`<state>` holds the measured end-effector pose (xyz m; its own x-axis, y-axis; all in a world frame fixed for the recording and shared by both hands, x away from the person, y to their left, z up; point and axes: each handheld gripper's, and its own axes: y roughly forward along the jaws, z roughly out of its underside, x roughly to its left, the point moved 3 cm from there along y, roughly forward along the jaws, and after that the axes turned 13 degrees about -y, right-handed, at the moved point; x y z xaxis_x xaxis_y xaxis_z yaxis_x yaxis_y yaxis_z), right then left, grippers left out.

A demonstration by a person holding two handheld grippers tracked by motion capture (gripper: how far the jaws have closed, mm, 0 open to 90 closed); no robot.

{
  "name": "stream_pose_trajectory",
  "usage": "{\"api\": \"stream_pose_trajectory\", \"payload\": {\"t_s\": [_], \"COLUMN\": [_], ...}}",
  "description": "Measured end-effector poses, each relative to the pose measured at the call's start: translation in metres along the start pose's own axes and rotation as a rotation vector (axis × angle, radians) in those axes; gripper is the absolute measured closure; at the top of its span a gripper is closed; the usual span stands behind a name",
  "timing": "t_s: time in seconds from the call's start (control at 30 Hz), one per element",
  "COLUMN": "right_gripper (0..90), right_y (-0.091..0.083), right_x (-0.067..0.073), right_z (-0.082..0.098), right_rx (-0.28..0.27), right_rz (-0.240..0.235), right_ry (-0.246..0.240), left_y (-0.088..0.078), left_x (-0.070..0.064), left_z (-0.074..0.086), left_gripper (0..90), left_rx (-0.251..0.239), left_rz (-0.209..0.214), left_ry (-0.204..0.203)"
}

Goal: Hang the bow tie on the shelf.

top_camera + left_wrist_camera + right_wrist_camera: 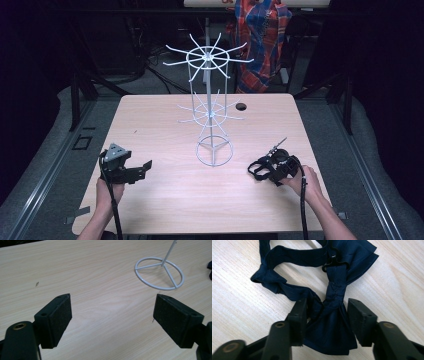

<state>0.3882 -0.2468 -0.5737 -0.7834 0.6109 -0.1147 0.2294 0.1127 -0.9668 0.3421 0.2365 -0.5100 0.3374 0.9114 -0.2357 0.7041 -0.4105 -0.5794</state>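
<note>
High view has the white wire spinner rack (pixel 210 107) mid-table; right of its ring base, the right gripper (pixel 325 310) sits partly closed around a dark navy fabric bow tie (pixel 332 322), while the left gripper (pixel 145 166), left of the base, is spread wide with nothing in it.

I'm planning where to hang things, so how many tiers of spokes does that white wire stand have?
2. The upper tier crowns the white wire stand; the lower tier sits about halfway down its pole, above the ring base.
</note>
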Motion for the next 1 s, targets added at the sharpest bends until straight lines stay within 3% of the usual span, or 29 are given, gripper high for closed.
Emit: {"api": "stream_pose_trajectory", "payload": {"t_s": [0.03,0.07,0.23,0.27,0.3,0.37,0.4,0.53,0.77,1.0], "right_gripper": [53.5,56.5,65.5,67.2,70.1,71.4,72.8,74.3,76.2,76.3], "right_y": [0.005,0.000,-0.001,0.001,-0.002,0.001,-0.001,-0.001,-0.003,-0.011], "right_x": [0.005,0.001,0.005,0.007,0.010,0.013,0.014,0.013,0.008,0.004], "right_z": [-0.001,-0.001,-0.002,-0.003,-0.006,-0.007,-0.008,-0.007,-0.003,0.000], "right_rx": [-0.073,-0.006,0.014,-0.013,0.037,0.009,0.030,0.030,-0.031,-0.071], "right_rz": [0.011,0.011,0.055,0.055,0.088,0.091,0.104,0.100,0.054,0.043], "right_ry": [0.057,0.001,-0.007,0.006,-0.039,-0.024,-0.040,-0.034,0.003,0.016], "left_y": [0.000,0.000,-0.001,-0.001,-0.001,-0.001,-0.002,-0.001,-0.002,-0.002], "left_x": [0.000,0.000,-0.001,-0.001,-0.001,0.000,0.000,-0.001,-0.001,-0.001], "left_z": [0.000,0.000,0.000,0.000,0.000,0.000,0.000,0.000,0.000,0.001], "left_gripper": [15.6,15.6,15.6,15.6,15.6,15.6,15.6,15.6,15.6,15.6], "left_rx": [-0.001,0.000,-0.001,-0.001,-0.002,-0.006,-0.005,-0.003,-0.002,0.002], "left_rz": [0.000,0.000,0.006,0.006,0.005,0.004,0.004,0.001,-0.003,-0.016], "left_ry": [-0.002,-0.002,0.004,0.004,0.000,-0.001,-0.001,0.001,0.000,0.001]}}
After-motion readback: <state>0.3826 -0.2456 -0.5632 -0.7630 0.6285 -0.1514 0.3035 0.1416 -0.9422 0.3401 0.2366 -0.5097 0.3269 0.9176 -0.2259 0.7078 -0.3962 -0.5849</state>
